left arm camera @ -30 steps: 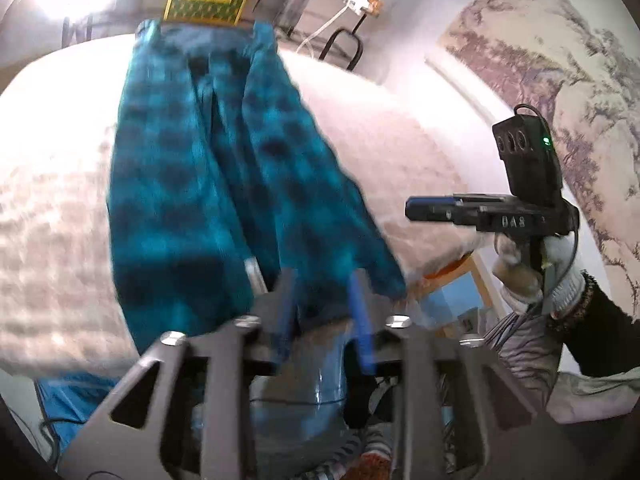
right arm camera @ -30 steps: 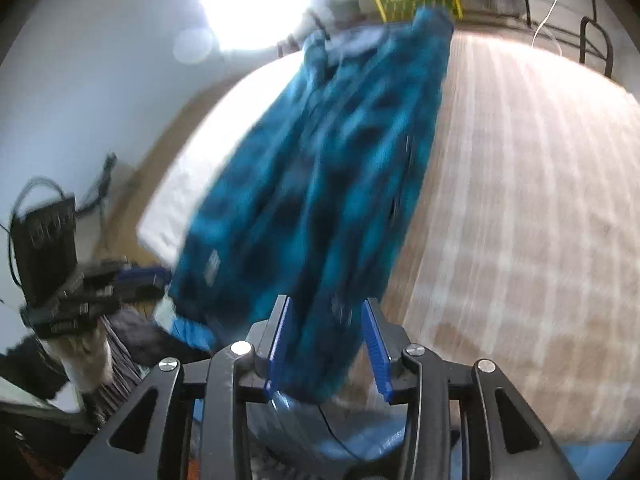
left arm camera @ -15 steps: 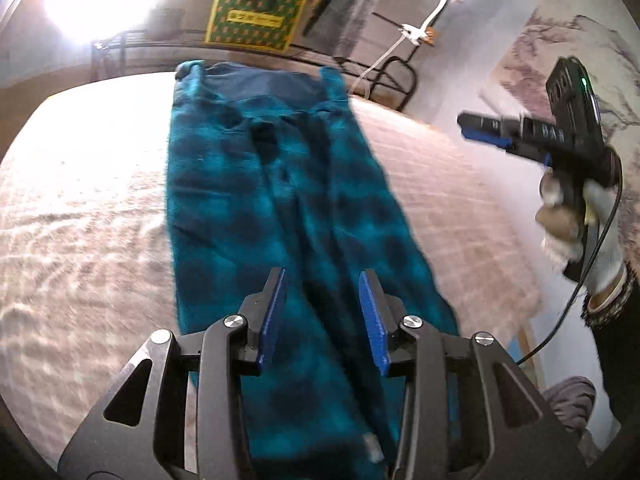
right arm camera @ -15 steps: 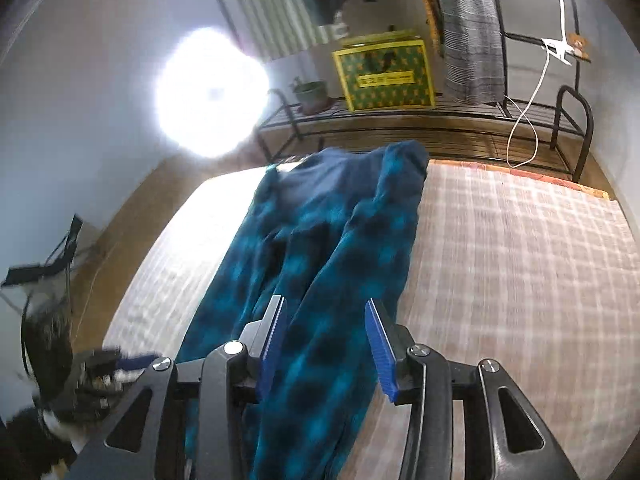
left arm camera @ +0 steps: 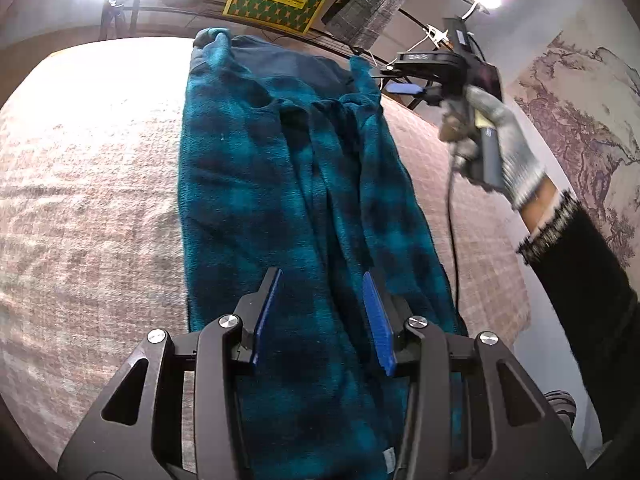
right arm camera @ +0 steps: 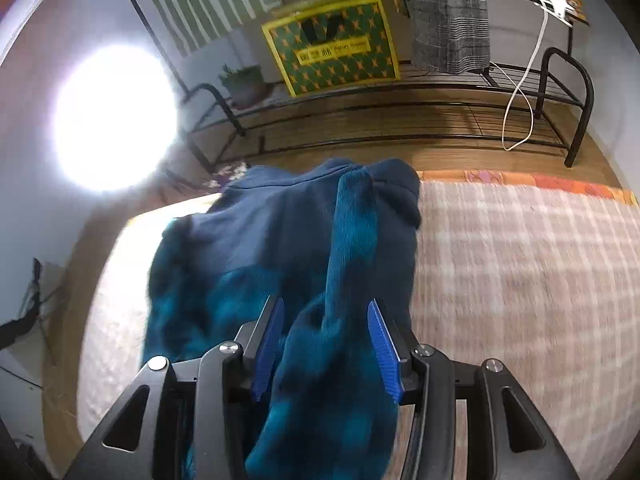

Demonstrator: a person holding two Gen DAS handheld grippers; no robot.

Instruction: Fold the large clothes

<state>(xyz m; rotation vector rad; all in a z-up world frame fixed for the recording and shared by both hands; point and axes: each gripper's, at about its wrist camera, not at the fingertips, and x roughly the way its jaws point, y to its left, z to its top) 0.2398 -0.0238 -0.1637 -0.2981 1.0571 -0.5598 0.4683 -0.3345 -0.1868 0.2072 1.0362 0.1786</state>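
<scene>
Both grippers stand spread, gripping nothing: the left gripper (left arm camera: 322,316) over the lower legs of the teal plaid fleece trousers (left arm camera: 288,184), the right gripper (right arm camera: 326,344) near their navy waistband (right arm camera: 280,232). Bunched fleece there may crease the fold if pinched unevenly. The trousers lie lengthwise on the checked bed cover (left arm camera: 88,184).

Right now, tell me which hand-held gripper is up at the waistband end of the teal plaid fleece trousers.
The right hand-held gripper, beside the navy waistband. The left hand-held gripper hovers over the legs of the teal plaid fleece trousers.
</scene>
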